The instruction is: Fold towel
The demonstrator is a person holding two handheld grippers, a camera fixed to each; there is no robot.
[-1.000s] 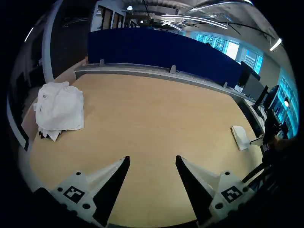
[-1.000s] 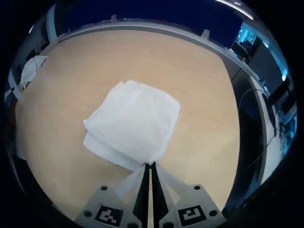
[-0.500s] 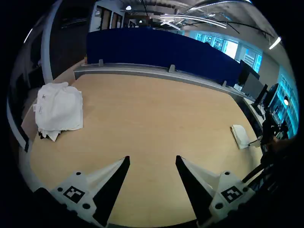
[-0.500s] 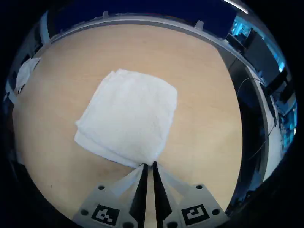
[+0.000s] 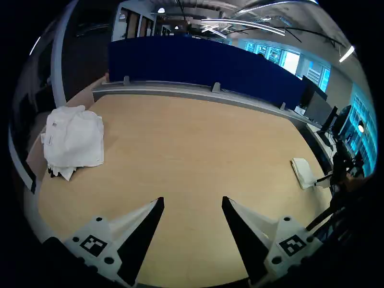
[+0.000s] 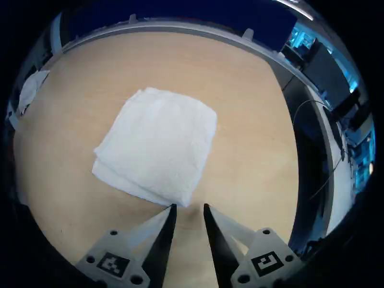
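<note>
A white towel [image 6: 156, 146], folded into a thick square, lies flat on the wooden table [image 6: 240, 120] in the right gripper view. My right gripper [image 6: 189, 210] hovers just off its near corner, fingers apart with nothing between them. The left gripper view has the same towel [image 5: 302, 173] small at the far right edge of the table [image 5: 192, 144]. My left gripper [image 5: 192, 204] stands open over bare wood, holding nothing.
A pile of white cloths [image 5: 74, 139] sits at the table's left edge, seen too as a cloth pile [image 6: 30, 91] in the right gripper view. A blue divider [image 5: 206, 65] with a grey rail runs along the back. Monitors [image 5: 319, 105] and cables stand off the right side.
My right gripper let go of the towel's corner and opened; the towel settled flat on the table. The left gripper has barely moved.
</note>
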